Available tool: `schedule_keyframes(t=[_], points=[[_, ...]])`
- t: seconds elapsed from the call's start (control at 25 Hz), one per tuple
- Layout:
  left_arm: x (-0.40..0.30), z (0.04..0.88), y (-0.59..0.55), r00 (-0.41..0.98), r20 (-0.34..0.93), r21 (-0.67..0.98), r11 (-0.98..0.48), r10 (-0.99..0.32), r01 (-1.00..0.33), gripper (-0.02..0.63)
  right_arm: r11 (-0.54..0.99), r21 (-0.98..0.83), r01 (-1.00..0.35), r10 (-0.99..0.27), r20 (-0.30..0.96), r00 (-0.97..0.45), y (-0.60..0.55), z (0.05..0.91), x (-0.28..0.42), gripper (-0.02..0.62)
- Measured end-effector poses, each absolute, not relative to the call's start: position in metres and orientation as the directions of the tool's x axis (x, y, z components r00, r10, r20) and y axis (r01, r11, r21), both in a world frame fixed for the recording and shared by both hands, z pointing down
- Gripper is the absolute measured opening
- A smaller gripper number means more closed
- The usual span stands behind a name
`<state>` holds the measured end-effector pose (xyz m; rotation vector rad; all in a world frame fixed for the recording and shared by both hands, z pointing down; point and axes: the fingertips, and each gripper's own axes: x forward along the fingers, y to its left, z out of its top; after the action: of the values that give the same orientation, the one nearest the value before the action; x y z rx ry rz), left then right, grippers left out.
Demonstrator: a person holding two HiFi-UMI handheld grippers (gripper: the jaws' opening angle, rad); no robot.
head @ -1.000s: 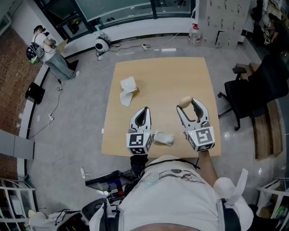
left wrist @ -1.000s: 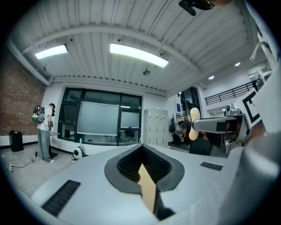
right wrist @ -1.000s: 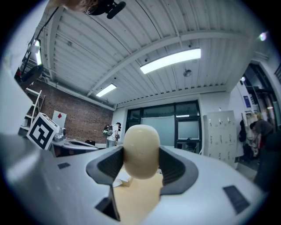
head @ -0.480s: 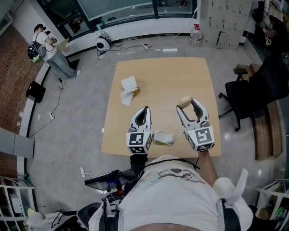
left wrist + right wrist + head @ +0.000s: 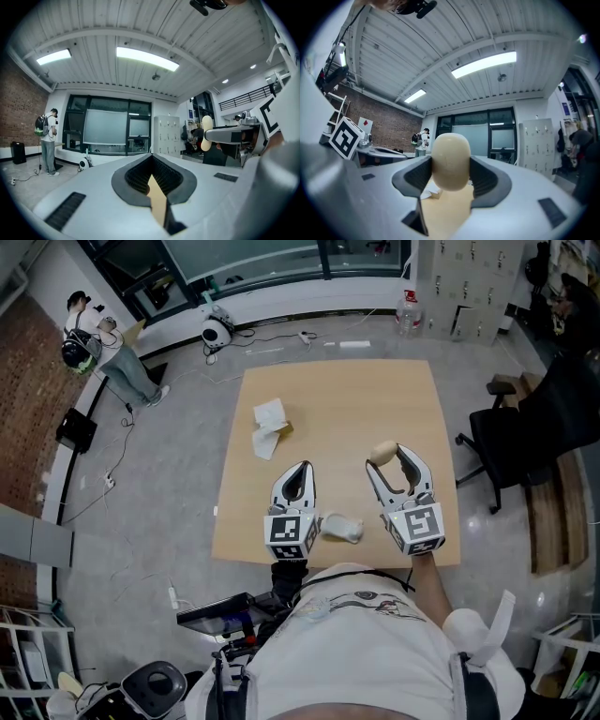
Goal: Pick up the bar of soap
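Note:
The bar of soap (image 5: 383,452) is a cream oval lump, held at the tips of my right gripper (image 5: 386,459) above the wooden table (image 5: 337,399). In the right gripper view the soap (image 5: 450,161) stands upright between the two dark pads, which press on its sides, and my right gripper (image 5: 451,176) is shut on it. My left gripper (image 5: 295,476) hovers over the near left part of the table, its jaws together with nothing in them. From the left gripper view the soap (image 5: 206,132) shows at the right, and the left gripper (image 5: 152,178) is shut.
A crumpled white wrapper (image 5: 340,527) lies near the table's front edge between the grippers. Torn white paper and a small brown box (image 5: 267,427) lie at the table's left. A black office chair (image 5: 525,437) stands to the right. A person (image 5: 103,357) stands far off at the left.

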<state>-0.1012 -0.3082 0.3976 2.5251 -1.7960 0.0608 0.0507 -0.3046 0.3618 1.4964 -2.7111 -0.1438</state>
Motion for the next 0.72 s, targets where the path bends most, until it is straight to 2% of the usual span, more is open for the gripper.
schedule_keyframes(t=[0.72], points=[[-0.0992,0.4006,-0.3092,0.325,0.065,0.014,-0.324,-0.944,-0.946,0.0,0.53,0.09,-0.843,-0.846,-0.011,-0.533,-0.3062,0.3642,0.0523,0.247]])
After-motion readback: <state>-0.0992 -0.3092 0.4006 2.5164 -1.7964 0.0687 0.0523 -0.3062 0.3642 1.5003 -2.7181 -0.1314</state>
